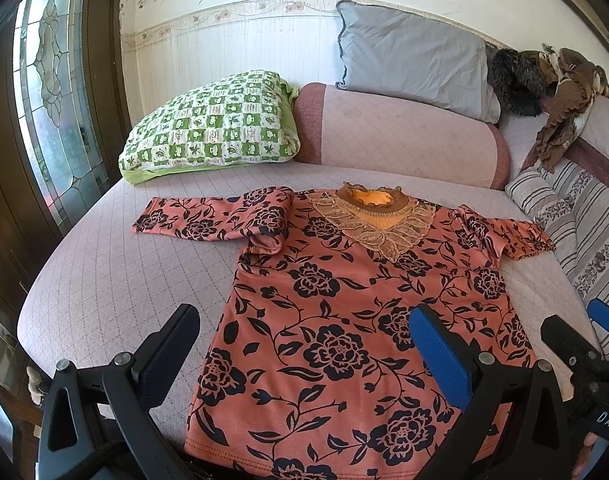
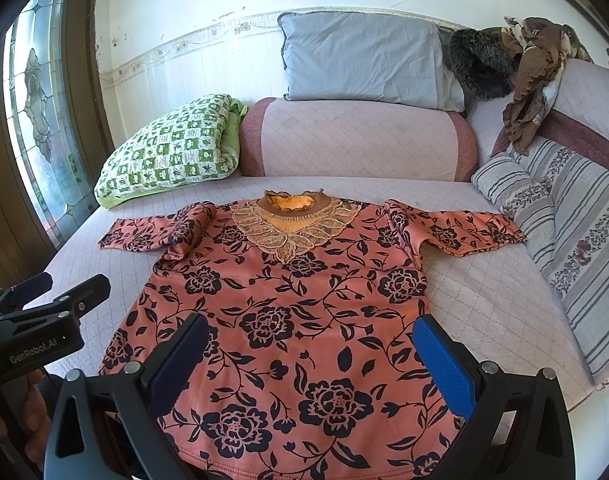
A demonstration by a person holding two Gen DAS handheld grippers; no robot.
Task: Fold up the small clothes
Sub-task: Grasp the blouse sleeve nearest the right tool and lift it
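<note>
A salmon-pink blouse (image 1: pixel 344 304) with black roses and a lace collar lies flat and face up on the pink quilted bed, both sleeves spread out; it also shows in the right wrist view (image 2: pixel 288 312). My left gripper (image 1: pixel 304 332) is open and empty, hovering over the blouse's lower left part near the hem. My right gripper (image 2: pixel 310 340) is open and empty over the lower middle of the blouse. The right gripper also shows at the right edge of the left wrist view (image 1: pixel 580 336), and the left gripper at the left edge of the right wrist view (image 2: pixel 70 284).
A green checked pillow (image 1: pixel 212 128) lies at the back left and a grey pillow (image 1: pixel 412 56) on a pink bolster (image 1: pixel 400 132) at the back. A striped cushion (image 2: pixel 560 232) and a pile of brown clothes (image 2: pixel 528 76) are on the right. A glass door (image 1: pixel 52 92) stands at left.
</note>
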